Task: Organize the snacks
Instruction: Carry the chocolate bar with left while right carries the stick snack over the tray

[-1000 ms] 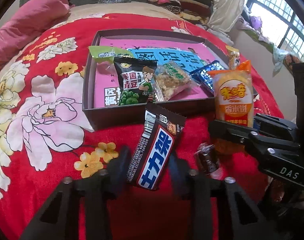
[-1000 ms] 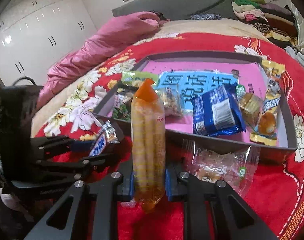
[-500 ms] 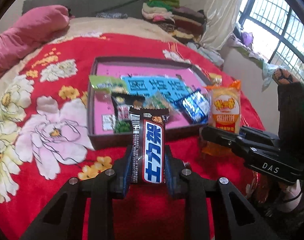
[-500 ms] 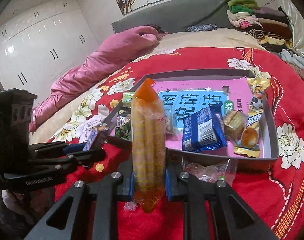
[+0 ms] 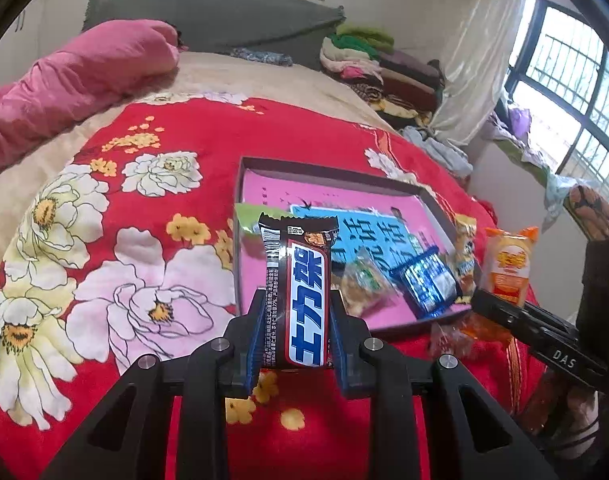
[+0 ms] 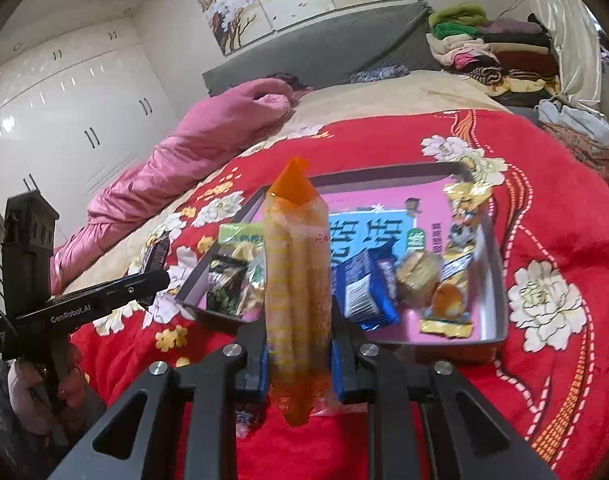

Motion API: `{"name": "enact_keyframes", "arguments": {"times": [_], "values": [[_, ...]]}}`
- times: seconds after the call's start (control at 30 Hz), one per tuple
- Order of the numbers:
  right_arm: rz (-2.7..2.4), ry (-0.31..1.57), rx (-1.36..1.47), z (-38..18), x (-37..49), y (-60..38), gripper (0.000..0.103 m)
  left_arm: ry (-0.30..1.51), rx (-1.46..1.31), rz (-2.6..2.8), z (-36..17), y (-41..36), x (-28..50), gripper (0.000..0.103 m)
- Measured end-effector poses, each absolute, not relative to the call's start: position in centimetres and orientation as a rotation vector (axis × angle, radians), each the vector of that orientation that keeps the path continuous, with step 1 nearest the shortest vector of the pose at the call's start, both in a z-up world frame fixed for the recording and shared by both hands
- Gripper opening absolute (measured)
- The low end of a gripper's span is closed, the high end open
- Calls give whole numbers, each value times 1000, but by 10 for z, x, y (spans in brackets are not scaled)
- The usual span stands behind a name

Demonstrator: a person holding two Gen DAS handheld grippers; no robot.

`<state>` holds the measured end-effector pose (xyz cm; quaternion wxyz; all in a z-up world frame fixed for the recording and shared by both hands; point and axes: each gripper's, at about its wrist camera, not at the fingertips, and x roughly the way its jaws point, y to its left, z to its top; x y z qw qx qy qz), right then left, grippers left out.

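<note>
My left gripper point(image 5: 295, 336) is shut on a dark chocolate bar point(image 5: 297, 296) with a blue and white label, held upright above the red bedspread. My right gripper point(image 6: 297, 344) is shut on a long orange pack of rice crackers point(image 6: 296, 280), also upright. That pack point(image 5: 508, 266) shows at the right in the left wrist view. Beyond both lies a shallow grey box point(image 5: 328, 174) with a pink and blue bottom. In it lie a green-pea bag point(image 6: 226, 288), a blue wafer pack point(image 6: 366, 286), a yellow cake pack point(image 6: 454, 276) and several other snacks.
A red floral bedspread point(image 5: 116, 264) covers the bed. A clear candy bag point(image 5: 450, 336) lies on it in front of the box. A pink quilt point(image 6: 192, 140) lies at the back left, folded clothes point(image 6: 492, 52) at the back right. A hand point(image 6: 40, 384) holds the left gripper.
Both grippers rose and tilted up, so more of the room shows. The left gripper closed onto the chocolate bar and lifted it upright. The cracker pack stayed gripped.
</note>
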<state>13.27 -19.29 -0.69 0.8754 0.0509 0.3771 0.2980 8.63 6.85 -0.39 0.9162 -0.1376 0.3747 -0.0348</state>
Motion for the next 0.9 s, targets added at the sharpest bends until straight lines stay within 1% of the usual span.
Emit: {"name": "enact_keyframes", "arguments": {"times": [0.33,0.9], "values": [[555,755,149,1,144,-218,23,776,-291,-25,-17,77,104,29],[467,719,164,6,160,-238,23,809,-270,-30,-30,71,121,29]]}}
